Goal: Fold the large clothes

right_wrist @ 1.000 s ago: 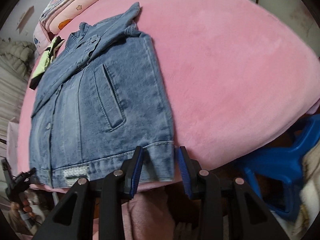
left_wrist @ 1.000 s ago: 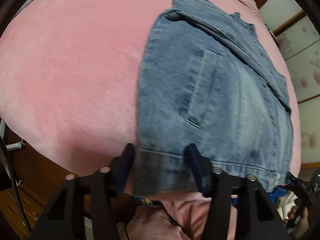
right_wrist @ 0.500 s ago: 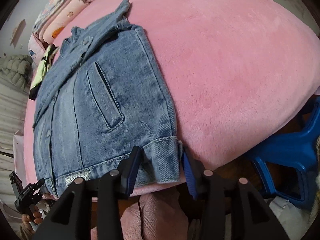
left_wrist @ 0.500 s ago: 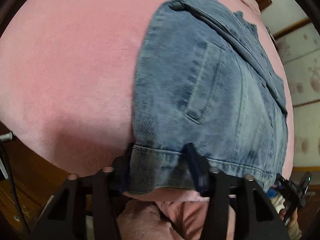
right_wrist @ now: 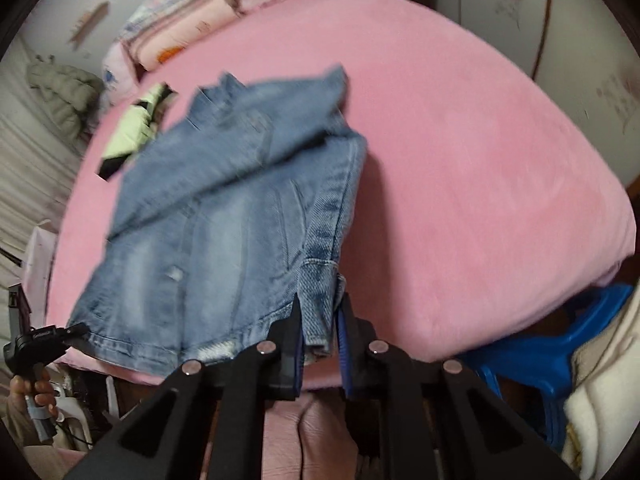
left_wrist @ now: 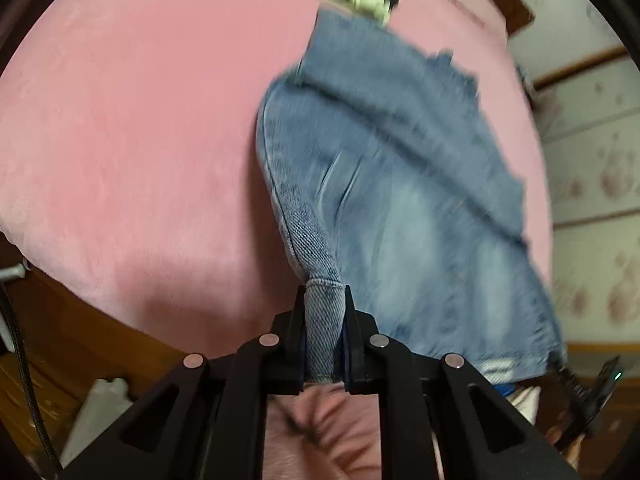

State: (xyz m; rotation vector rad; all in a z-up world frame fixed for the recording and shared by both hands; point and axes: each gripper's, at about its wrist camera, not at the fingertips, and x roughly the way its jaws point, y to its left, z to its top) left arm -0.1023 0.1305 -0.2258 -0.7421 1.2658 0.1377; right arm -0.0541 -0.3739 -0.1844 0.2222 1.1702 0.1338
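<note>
Both sets of fingers have just closed on the denim jacket hem: the left gripper and right gripper each pinch a corner, now lifted off the pink bed, ready to fold toward the collar.

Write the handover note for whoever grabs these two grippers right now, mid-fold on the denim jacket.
Left gripper: jaws have just closed, pinching the denim jacket at one hem corner.
Right gripper: jaws have just closed, pinching the other hem corner.
Jacket: front up on the pink bed, hem end raised, collar end still lying flat.
Done: both corners gripped.
Left: probably carry the hem toward the collar, lay it down, release, smooth.
</note>
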